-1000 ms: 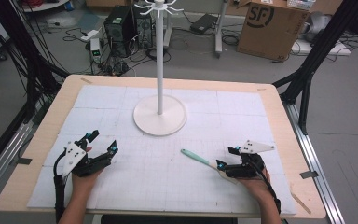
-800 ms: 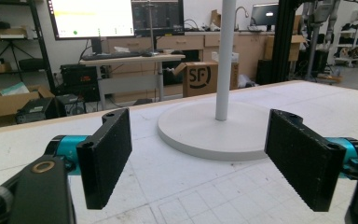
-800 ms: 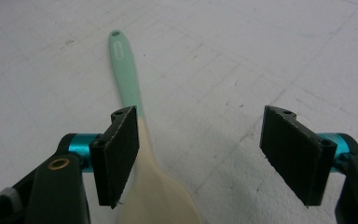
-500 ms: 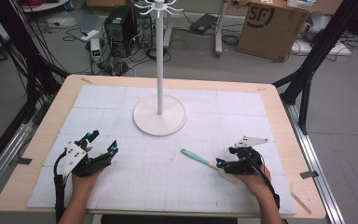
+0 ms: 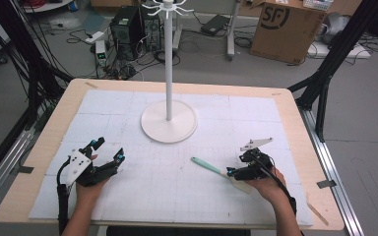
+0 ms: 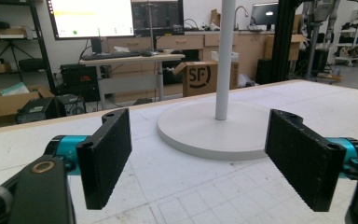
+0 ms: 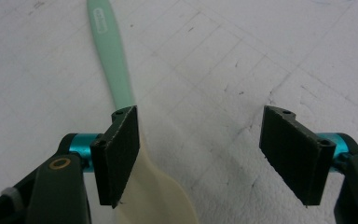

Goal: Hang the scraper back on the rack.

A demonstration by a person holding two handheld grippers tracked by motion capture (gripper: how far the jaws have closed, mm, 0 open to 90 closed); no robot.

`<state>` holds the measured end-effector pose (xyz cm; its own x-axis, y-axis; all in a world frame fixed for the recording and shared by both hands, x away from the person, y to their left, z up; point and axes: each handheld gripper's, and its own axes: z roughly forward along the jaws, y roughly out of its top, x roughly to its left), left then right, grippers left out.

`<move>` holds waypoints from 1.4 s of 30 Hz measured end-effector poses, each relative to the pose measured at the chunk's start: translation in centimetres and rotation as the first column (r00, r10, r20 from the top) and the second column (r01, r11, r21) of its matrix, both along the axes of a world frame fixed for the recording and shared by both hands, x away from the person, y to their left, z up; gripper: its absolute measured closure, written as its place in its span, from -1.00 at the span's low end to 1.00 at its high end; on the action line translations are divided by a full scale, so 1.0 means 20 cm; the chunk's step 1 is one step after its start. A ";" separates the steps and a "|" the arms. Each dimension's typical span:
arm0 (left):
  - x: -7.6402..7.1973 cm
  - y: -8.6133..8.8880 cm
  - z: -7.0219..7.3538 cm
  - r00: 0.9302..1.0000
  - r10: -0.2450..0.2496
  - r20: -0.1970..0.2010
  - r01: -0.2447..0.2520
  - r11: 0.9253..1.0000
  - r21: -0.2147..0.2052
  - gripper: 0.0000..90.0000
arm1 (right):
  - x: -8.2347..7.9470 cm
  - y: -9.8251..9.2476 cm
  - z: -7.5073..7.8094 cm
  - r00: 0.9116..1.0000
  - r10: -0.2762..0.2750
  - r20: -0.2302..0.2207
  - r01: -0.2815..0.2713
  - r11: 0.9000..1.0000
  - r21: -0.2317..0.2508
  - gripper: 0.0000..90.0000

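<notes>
My right gripper [image 5: 237, 171] has dropped over the spatula [image 5: 211, 168], jaws spread, near bench's right edge | left gripper [image 5: 107, 154] idle, agape | pickup looks imminent

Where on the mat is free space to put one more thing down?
Free: the middle between the left gripper and the spatula, and the far corners beside the stand. Crowded: around the right gripper, over the spatula.
</notes>
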<state>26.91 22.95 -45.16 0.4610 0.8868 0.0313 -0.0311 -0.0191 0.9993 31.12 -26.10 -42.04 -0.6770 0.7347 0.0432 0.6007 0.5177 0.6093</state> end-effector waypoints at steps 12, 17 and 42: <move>0.00 0.00 0.00 1.000 0.000 0.001 0.000 1.000 0.001 -0.48 | 0.04 0.00 0.02 0.996 0.039 -0.086 -0.044 0.997 -0.062 -0.35; 0.00 0.00 0.00 1.000 -0.001 0.001 0.001 1.000 0.001 -0.48 | 0.05 0.02 0.03 0.990 0.041 -0.134 -0.055 0.993 -0.106 -0.32; 0.00 0.00 0.00 1.000 -0.001 0.001 0.001 1.000 0.002 -0.48 | 0.08 0.12 0.07 0.960 0.127 -0.250 -0.173 0.970 -0.172 -0.29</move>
<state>26.91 22.91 -45.17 0.4617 0.8864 0.0333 -0.0320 -0.0209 0.9993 32.68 -23.60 -40.71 -0.7676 0.6355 0.0835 0.6211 0.7054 0.3415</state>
